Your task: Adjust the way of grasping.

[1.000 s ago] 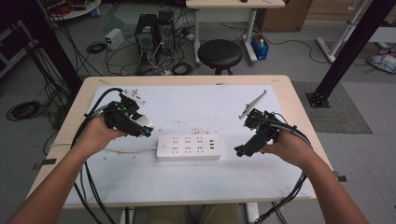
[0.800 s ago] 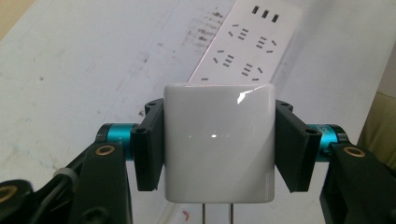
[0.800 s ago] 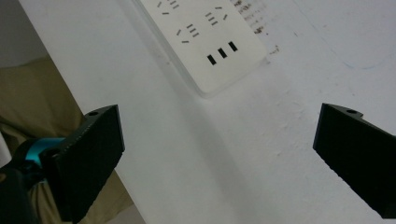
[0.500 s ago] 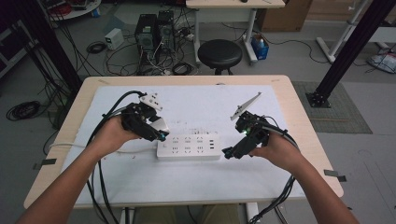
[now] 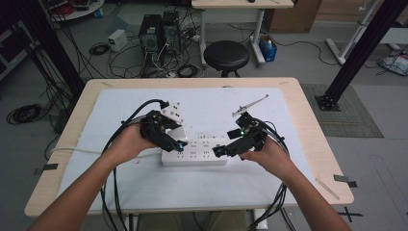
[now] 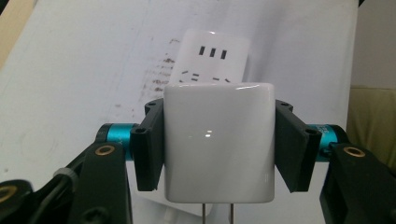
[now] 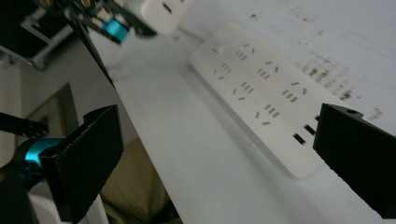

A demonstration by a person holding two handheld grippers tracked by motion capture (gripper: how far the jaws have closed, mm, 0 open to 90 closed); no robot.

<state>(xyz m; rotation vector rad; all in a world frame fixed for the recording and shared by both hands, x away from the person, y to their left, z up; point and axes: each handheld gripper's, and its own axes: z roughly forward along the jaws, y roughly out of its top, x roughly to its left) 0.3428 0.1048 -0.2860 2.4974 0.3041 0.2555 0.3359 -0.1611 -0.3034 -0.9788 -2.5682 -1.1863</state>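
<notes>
While a white sheet covers the desk (image 5: pixel 308 159), a power strip (image 5: pixel 195 152) is seen lying crosswise at its middle. The left gripper (image 5: pixel 179 144), jaws clamped on a white plug adapter (image 6: pixel 218 142) with 2 prongs showing, is poised at the strip's left end. The right gripper (image 5: pixel 219 151), jaws wide and empty, is held at its right end.

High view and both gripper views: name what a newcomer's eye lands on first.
The white plug adapter clamped between the left gripper's jaws, its two prongs bare, stands out first. Just past it lies the white power strip at the table's middle, and the right gripper comes to its other end with jaws open.
</notes>
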